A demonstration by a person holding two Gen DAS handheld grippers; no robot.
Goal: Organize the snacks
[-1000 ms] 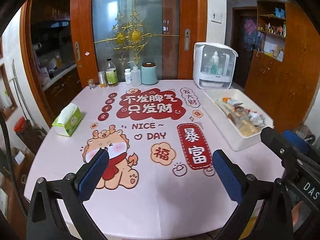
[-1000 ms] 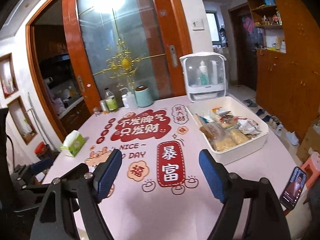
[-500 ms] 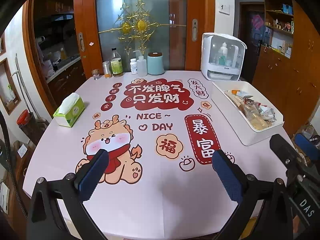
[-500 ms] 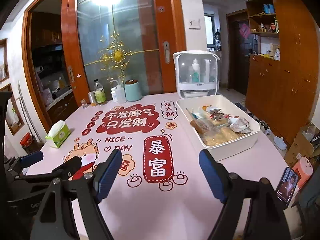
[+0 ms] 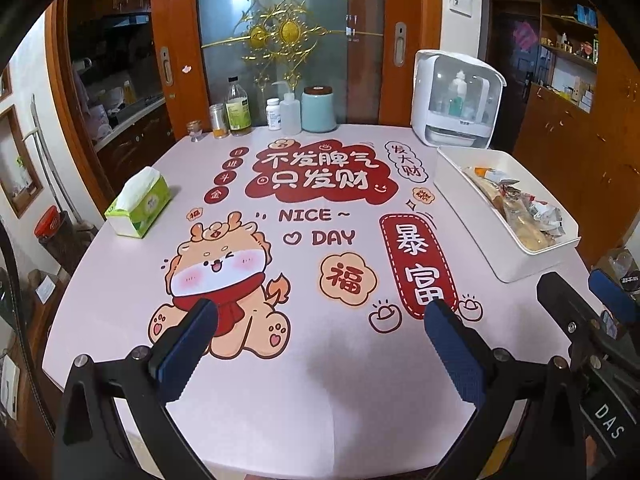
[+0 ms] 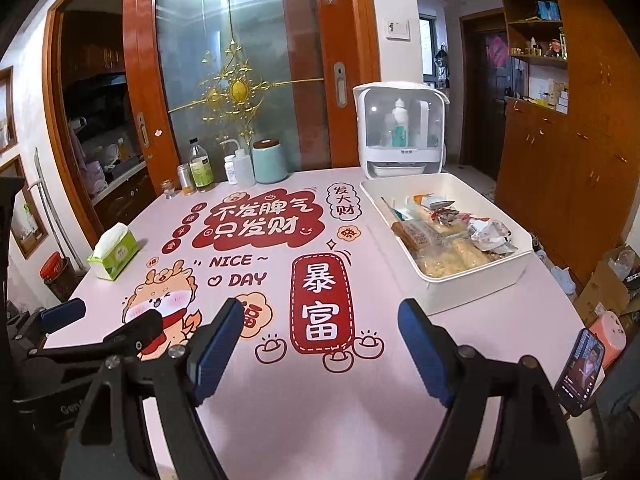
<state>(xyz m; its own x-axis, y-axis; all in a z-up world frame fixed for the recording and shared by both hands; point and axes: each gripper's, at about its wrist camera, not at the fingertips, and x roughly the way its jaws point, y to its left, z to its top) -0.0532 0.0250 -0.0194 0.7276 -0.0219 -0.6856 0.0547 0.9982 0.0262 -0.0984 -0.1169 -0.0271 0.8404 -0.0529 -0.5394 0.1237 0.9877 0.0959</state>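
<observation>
Grippers are hanging side by side over the near edge of the table [image 5: 328, 400], both spread wide with nothing between the blue pads. The left gripper [image 5: 320, 344] is hovering above the cartoon dragon print, the right gripper [image 6: 320, 344] above the red banner print. Held level and apart like this, neither is reaching for anything.

Farther out on the right, the snacks [image 6: 448, 236] are lying piled together in the white bin [image 6: 476, 292], wrappers and clear packets overlapping without order I can make out. No snack is showing loose on the cloth, so everything the task concerns is sitting in that one container. That would suit a sorting job about to draw packets out as well as one where the last packet has gone in.

On the left a green tissue box [image 5: 138, 206] is resting near the rim. At the far edge bottles [image 5: 238, 110], a teal canister [image 5: 319, 110] and a white appliance [image 5: 458, 106] are standing against the door, probably kept clear of the working space.
</observation>
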